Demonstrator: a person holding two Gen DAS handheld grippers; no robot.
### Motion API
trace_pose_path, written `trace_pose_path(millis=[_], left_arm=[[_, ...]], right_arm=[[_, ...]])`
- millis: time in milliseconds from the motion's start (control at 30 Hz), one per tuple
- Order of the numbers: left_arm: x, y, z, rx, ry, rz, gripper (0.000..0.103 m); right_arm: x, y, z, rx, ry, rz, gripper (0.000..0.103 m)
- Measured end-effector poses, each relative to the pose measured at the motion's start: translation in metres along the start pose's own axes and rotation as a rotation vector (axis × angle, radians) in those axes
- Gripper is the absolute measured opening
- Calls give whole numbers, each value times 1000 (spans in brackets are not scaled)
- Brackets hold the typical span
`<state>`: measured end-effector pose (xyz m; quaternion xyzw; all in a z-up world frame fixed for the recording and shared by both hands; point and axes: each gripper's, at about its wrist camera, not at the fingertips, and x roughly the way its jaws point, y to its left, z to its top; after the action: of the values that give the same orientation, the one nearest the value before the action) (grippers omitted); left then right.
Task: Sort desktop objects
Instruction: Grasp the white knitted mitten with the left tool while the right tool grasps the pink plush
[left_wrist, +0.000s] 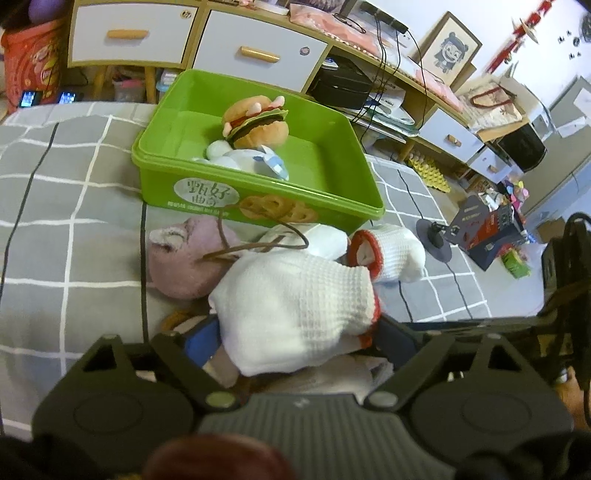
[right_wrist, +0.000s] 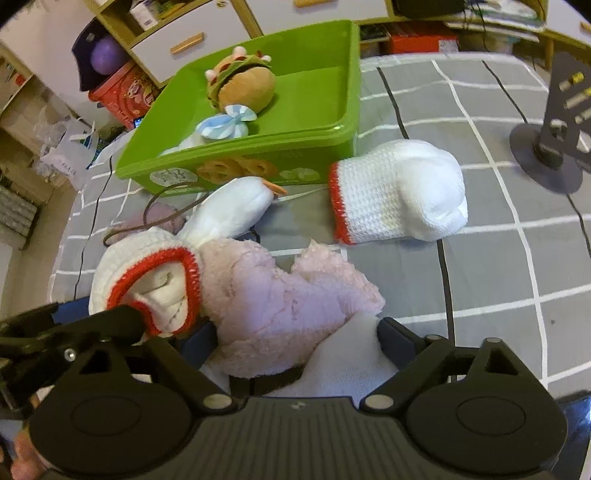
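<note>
While both my claws sit wide over the plush heap, the green bin (left_wrist: 258, 206) waits beyond.

My left claw (left_wrist: 295, 332) straddles a white knit mitten (left_wrist: 295, 306); my right claw (right_wrist: 295, 332) straddles the pink plush (right_wrist: 280, 306); whether either grips, I cannot tell. Another mitten (right_wrist: 399, 195) lies beside the bin; the burger plush (left_wrist: 255, 120) sits inside it.

2 wrist cameras, both close above the bed, angled down.
Each faces the green box (left_wrist: 258, 192) (right_wrist: 240, 162) from its near side; both share it.
</note>
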<state>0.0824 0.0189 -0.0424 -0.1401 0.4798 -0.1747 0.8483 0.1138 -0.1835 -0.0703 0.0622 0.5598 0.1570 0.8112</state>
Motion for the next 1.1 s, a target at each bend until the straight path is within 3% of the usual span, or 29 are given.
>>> trace_pose_path(millis=[267, 433, 500, 733, 833, 900, 967, 1100], left_arm=[[-7, -8, -3, 22, -7, 17, 79], [-14, -5, -4, 13, -17, 34, 78], [-17, -3, -3, 7, -22, 38, 78], [-28, 1, -3, -7, -41, 44, 78], [-30, 2, -3, -9, -44, 45, 78], [-32, 3, -3, -12, -47, 48, 78], [-33, 4, -2, -16, -48, 50, 78], [-35, 8, -2, -32, -54, 57, 78]], right_arm=[[-19, 13, -3, -62, -40, -3, 49], [-27, 16, -4, -59, -52, -15, 44], [-30, 16, -4, -60, -60, -12, 35], [-37, 19, -5, -69, -65, -6, 34], [-35, 19, -5, -65, -58, 3, 40], [-32, 18, -5, -58, -38, 17, 62], [-30, 18, -5, -56, -37, 18, 78], [-20, 24, -5, -74, -27, 4, 79]])
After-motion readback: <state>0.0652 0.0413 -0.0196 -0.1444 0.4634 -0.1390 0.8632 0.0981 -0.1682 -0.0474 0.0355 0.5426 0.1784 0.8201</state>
